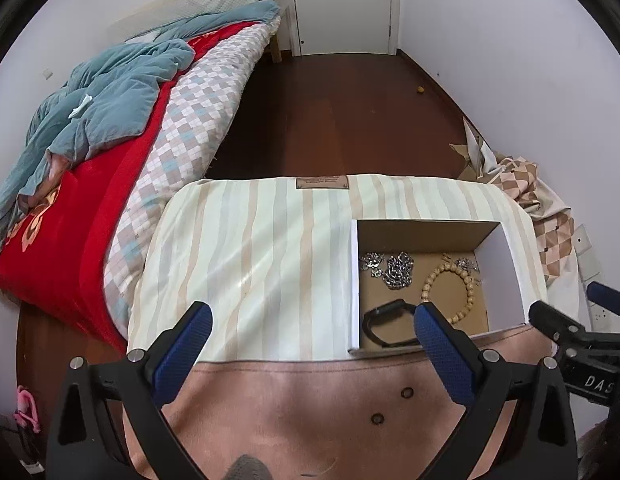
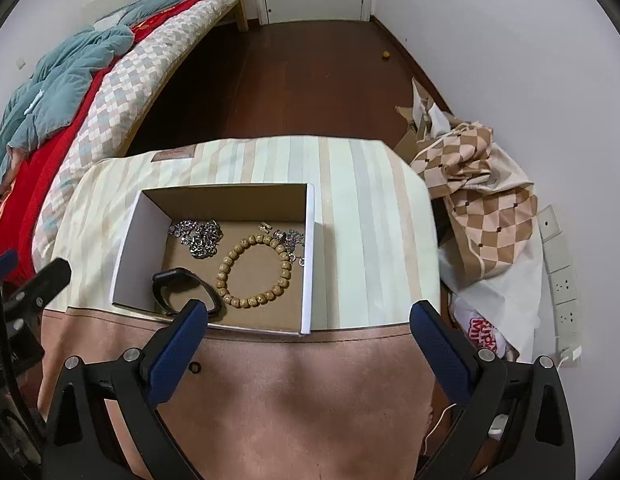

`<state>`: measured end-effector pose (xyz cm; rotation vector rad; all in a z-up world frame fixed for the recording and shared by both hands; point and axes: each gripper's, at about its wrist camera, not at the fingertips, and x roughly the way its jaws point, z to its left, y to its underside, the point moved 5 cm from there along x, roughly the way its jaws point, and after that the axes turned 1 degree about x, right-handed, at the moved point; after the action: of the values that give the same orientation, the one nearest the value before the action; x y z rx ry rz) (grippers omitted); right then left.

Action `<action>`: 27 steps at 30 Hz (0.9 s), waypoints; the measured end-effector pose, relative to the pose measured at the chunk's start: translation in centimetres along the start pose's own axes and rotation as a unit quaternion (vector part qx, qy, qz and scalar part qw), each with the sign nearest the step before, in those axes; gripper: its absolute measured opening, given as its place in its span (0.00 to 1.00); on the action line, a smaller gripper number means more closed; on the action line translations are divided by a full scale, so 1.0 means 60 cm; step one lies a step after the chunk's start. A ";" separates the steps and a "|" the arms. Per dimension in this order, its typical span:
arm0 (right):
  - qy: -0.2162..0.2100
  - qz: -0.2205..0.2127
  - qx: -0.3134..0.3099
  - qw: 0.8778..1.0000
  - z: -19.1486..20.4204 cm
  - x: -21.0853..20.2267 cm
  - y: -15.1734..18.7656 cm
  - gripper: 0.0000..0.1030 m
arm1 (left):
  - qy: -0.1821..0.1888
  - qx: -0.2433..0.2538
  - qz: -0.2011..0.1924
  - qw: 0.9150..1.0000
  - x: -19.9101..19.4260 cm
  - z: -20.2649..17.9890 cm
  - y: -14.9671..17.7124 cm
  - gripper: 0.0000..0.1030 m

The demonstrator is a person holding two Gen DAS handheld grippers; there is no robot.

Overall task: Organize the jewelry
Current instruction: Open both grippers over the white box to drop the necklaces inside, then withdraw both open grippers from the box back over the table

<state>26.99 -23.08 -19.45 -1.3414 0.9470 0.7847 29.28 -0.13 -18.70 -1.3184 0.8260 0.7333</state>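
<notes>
An open cardboard box (image 1: 506, 256) (image 2: 133, 236) sits on a striped cushion (image 1: 249, 264) (image 2: 362, 216). Inside lie a wooden bead bracelet (image 1: 468, 280) (image 2: 227, 266), silver chains (image 1: 394, 270) (image 2: 199, 236), a smaller silver piece (image 2: 289, 240) and a black wristband (image 1: 384, 320) (image 2: 177, 278). Two small dark rings (image 1: 407, 392) (image 1: 377, 419) lie on the pink surface (image 1: 310, 408) (image 2: 293, 392) in front of the box; one shows in the right wrist view (image 2: 195, 367). My left gripper (image 1: 312, 332) is open and empty. My right gripper (image 2: 310, 324) is open and empty, just before the box.
A bed with red cover and teal blanket (image 1: 93, 96) (image 2: 53, 76) stands left. Dark wood floor (image 1: 342, 112) leads to a white door (image 1: 342, 4). Checked cloth and bags (image 2: 478, 184) are piled right, by wall sockets (image 2: 562, 280).
</notes>
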 end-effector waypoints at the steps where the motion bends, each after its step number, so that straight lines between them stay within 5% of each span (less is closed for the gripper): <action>1: 0.002 -0.004 0.000 1.000 0.000 -0.007 0.000 0.99 | 0.000 -0.001 -0.004 1.000 -0.007 0.001 0.002 1.00; 10: 0.012 -0.054 -0.001 0.998 -0.002 -0.102 0.015 0.99 | -0.026 0.003 -0.048 0.998 -0.087 0.002 0.024 1.00; 27: 0.014 -0.137 0.004 0.990 0.009 -0.280 0.081 0.99 | -0.009 -0.014 -0.116 0.993 -0.253 0.013 0.061 1.00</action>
<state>15.45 -21.09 -6.46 -1.4423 0.7652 0.5533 18.28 1.07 -7.67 -1.4035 0.6368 0.5742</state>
